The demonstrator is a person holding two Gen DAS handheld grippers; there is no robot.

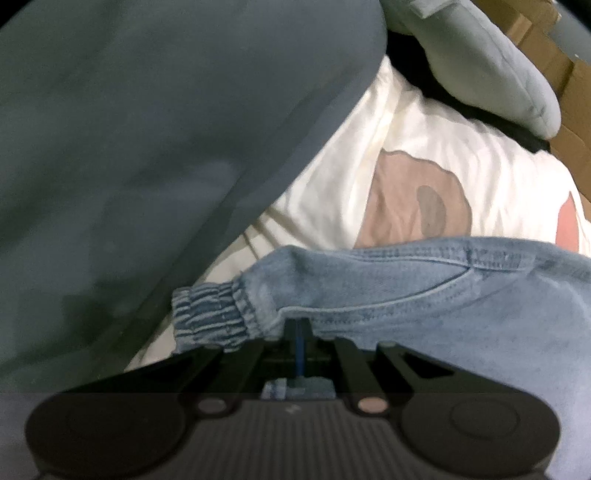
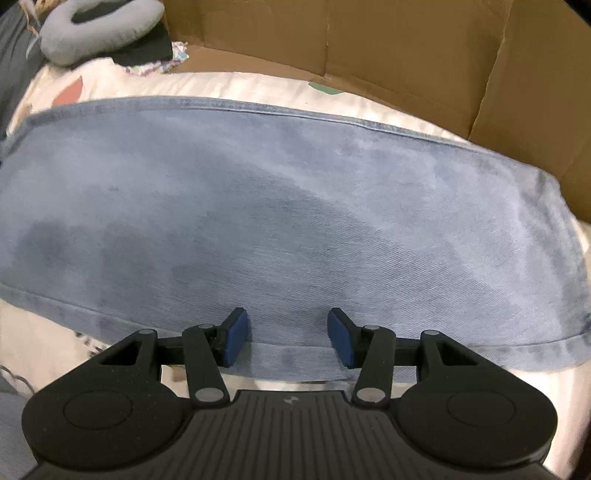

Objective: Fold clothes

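Light blue jeans [image 2: 280,206] lie flat across a white printed bed sheet [image 2: 229,83] in the right wrist view. My right gripper [image 2: 288,338] stands open just above the jeans' near hem, its blue pads [image 2: 236,338] apart with nothing between them. The left wrist view is close on the jeans' waist end [image 1: 424,295], with the elastic waistband [image 1: 218,314] and a pocket seam showing. My left gripper [image 1: 300,328] is shut on the denim edge just under the waistband, its blue pads pressed together.
A grey-blue cloth [image 1: 147,147] fills the upper left of the left wrist view. A grey neck pillow [image 2: 96,27] and dark cloth lie at the far left corner. A brown cardboard wall [image 2: 406,48] stands along the far and right sides of the sheet.
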